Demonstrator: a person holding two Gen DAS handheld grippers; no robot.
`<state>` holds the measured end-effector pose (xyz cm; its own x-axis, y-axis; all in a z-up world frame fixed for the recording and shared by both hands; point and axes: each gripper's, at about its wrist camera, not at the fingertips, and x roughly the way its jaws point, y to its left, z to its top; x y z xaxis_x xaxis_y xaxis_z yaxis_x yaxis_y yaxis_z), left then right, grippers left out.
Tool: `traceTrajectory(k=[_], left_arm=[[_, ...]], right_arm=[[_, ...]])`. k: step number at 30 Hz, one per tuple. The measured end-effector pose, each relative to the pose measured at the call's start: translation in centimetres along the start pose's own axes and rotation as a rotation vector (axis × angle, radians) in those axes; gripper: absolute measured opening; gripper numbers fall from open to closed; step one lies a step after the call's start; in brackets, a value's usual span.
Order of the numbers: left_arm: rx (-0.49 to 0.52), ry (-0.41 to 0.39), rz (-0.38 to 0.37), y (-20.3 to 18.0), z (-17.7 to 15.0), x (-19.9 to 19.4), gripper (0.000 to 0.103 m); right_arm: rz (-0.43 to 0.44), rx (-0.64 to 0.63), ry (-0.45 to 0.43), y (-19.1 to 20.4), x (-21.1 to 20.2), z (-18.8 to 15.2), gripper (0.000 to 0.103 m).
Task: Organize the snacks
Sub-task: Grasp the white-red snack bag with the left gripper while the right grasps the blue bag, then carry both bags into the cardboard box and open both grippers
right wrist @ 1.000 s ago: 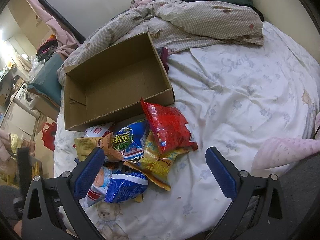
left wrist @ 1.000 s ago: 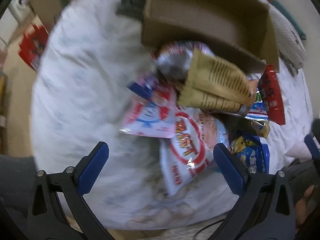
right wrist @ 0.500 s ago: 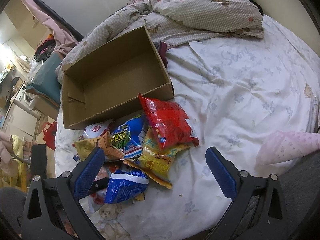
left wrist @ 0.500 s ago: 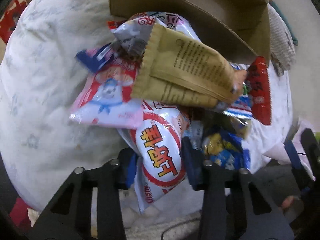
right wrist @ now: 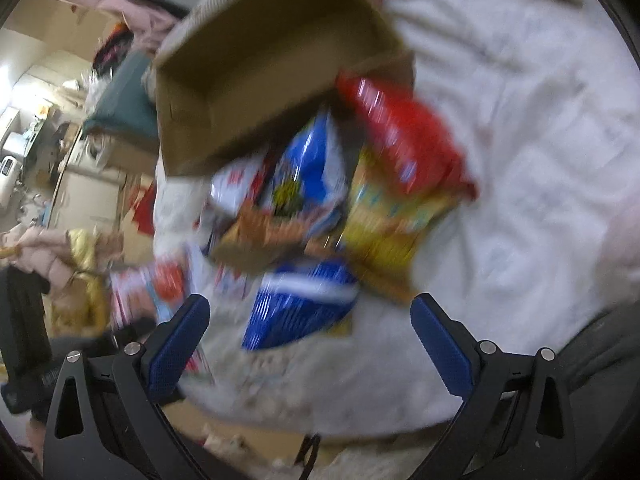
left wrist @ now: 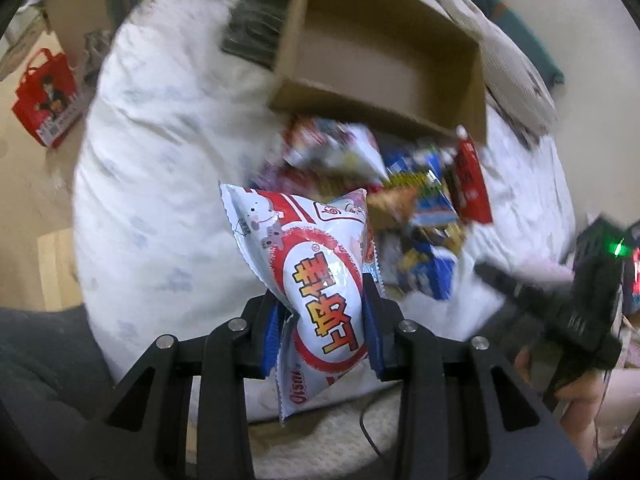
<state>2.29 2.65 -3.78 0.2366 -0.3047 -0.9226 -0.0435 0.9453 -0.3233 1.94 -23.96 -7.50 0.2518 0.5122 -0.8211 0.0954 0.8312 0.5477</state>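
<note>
My left gripper is shut on a white and red snack bag and holds it lifted above the bed. Beyond it lies a pile of snack bags in front of an open, empty cardboard box. My right gripper is open and empty, just above a blue snack bag. The right wrist view is blurred; it shows a red bag, a yellow bag and the box. The right gripper also shows at the right edge of the left wrist view.
The white patterned bedsheet covers the bed, with a checked quilt bunched behind the box. A red tote bag stands on the floor at left. Room clutter shows at left of the right wrist view.
My left gripper closed on the white and red bag and lifted it off the pile. My right gripper moved down and closer to the pile, still open.
</note>
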Motion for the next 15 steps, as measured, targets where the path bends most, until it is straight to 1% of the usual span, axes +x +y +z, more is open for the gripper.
traceTrajectory(k=[2,3,4,8,10,11,12,13,14,15], left_arm=[[-0.027,-0.017,-0.008,1.1,1.2,-0.1,0.03],[-0.031,-0.031,-0.003,1.3,1.5,0.1,0.03],[-0.035,-0.038,-0.001,1.2,1.8,0.4,0.03],[-0.049,-0.038,-0.022,1.9,1.2,0.9,0.03],[-0.028,-0.049,-0.021,1.6,1.3,0.7,0.03],[-0.017,-0.058,-0.021,1.4,1.3,0.6,0.03],[-0.011,-0.064,-0.023,1.2,1.4,0.6,0.03],[-0.004,-0.07,-0.025,1.1,1.4,0.5,0.03],[-0.001,-0.072,-0.025,1.0,1.3,0.4,0.03],[0.0,-0.072,-0.026,1.1,1.2,0.4,0.03]], right_arm=[[-0.017,0.005,0.06,0.6,1.7,-0.5,0.1],[-0.028,0.002,0.071,0.9,2.2,-0.6,0.1],[-0.041,-0.009,0.075,1.4,2.8,-0.8,0.1],[-0.159,-0.067,0.062,3.0,4.8,-0.9,0.099],[-0.219,-0.102,0.052,3.3,5.5,-1.1,0.088],[-0.225,-0.111,0.053,3.4,5.8,-1.1,0.07],[-0.216,-0.112,0.064,3.2,6.1,-1.0,0.061],[-0.202,-0.102,0.076,3.2,6.1,-1.0,0.059],[-0.196,-0.099,0.067,3.1,6.0,-1.0,0.057],[-0.21,-0.111,0.049,3.2,5.6,-1.2,0.055]])
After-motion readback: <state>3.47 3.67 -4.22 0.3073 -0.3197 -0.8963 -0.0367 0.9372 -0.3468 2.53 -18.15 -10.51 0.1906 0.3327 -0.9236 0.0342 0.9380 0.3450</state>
